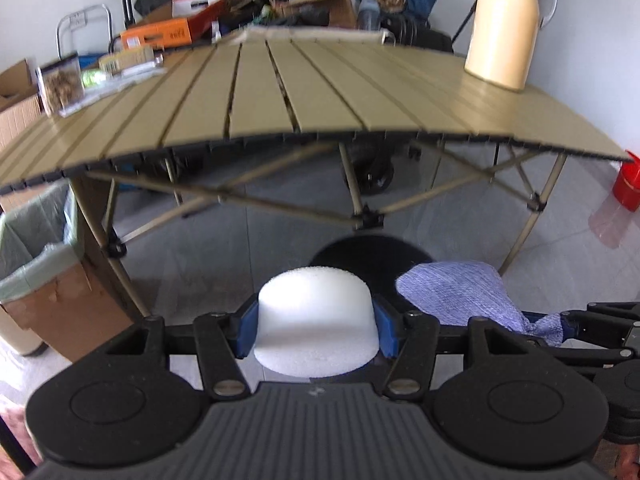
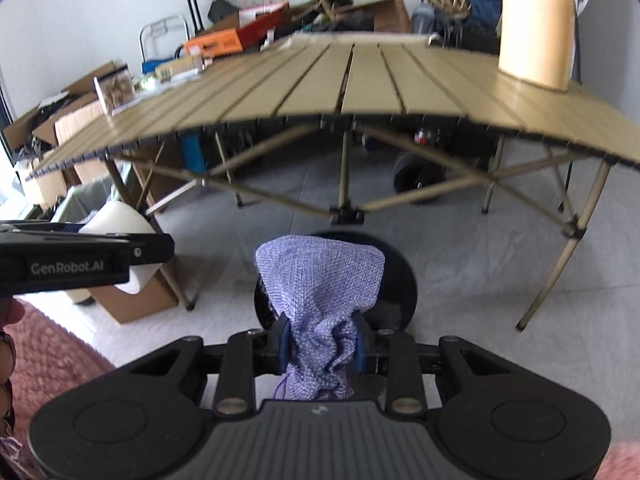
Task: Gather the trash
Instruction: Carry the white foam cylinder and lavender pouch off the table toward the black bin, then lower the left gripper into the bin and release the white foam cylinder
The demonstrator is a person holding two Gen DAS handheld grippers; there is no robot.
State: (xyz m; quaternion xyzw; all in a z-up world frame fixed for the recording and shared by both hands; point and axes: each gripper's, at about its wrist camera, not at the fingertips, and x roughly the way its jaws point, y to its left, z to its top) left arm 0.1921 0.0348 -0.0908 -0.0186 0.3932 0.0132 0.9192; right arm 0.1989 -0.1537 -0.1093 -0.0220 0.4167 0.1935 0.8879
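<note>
**Both grippers loaded in front of the table**

Your left gripper (image 1: 316,330) is clamped on a white foam block (image 1: 316,316); the blue pads (image 1: 248,330) press its two sides, and the block stands up between the fingers with its rounded top facing away from you. Your right gripper (image 2: 322,346) is closed tight on a purple cloth (image 2: 320,296), pinching it into a bunch at the pads while the loose end fans out beyond the fingertips. In the left wrist view the cloth (image 1: 456,292) sits just right of the foam, so your two tools are side by side, near each other but apart.

Both point down and forward at the grey floor (image 1: 240,256) in front of the folding table (image 1: 320,88). A round black thing (image 2: 400,280) lies on the floor right behind the cloth; what it is cannot be told.

Far left, beside the table's left leg, stands a cardboard box (image 1: 52,304) lined with a green bag (image 1: 36,256). In the right wrist view the foam (image 2: 120,218) appears in front of that box, above the left gripper's black side.

On the table, a cream jug (image 1: 504,28) stands at the far right and a clear container (image 1: 60,84) at the far left. A red bucket (image 1: 626,184) sits on the floor at the right edge
</note>
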